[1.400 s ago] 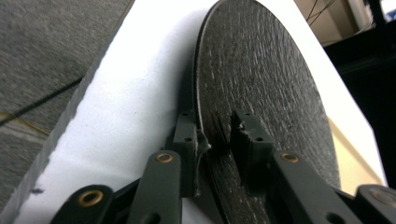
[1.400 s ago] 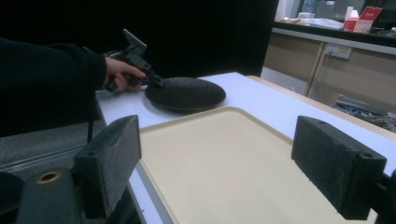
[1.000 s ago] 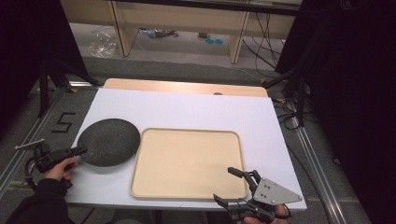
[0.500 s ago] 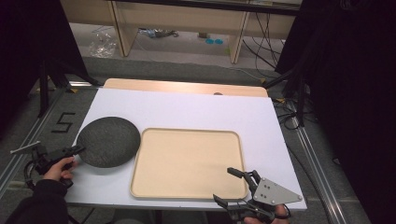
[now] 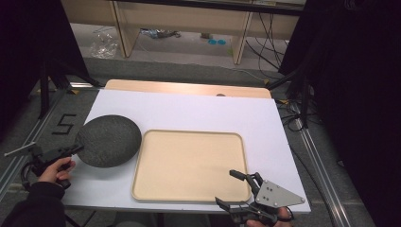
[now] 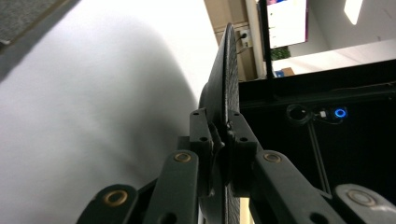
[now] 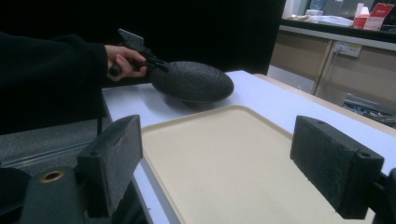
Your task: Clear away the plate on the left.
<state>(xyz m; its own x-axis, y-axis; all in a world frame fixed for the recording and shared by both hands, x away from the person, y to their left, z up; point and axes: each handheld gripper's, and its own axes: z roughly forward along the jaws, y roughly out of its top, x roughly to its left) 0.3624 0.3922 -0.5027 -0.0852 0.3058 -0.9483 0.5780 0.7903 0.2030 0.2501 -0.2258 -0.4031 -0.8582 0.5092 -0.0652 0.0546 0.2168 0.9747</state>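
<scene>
we have the left hand-held gripper (image 5: 71, 150) pinching the near rim of the dark stone plate (image 5: 108, 140), its jaws pressed together on the thin edge, as the left gripper view shows edge-on. the plate sits at the left of the white counter (image 5: 198, 109), just beside the beige tray (image 5: 189, 165) and, from the right gripper view, tipped up a little on the held side. our right hand-held gripper (image 5: 239, 189) hangs spread wide and empty over the tray's near right corner. the risk we see: a heavy-looking plate held by one narrow bite on its rim could pivot or slip out if we lift fast, and its far edge could catch the tray's raised lip and knock the tray askew
</scene>
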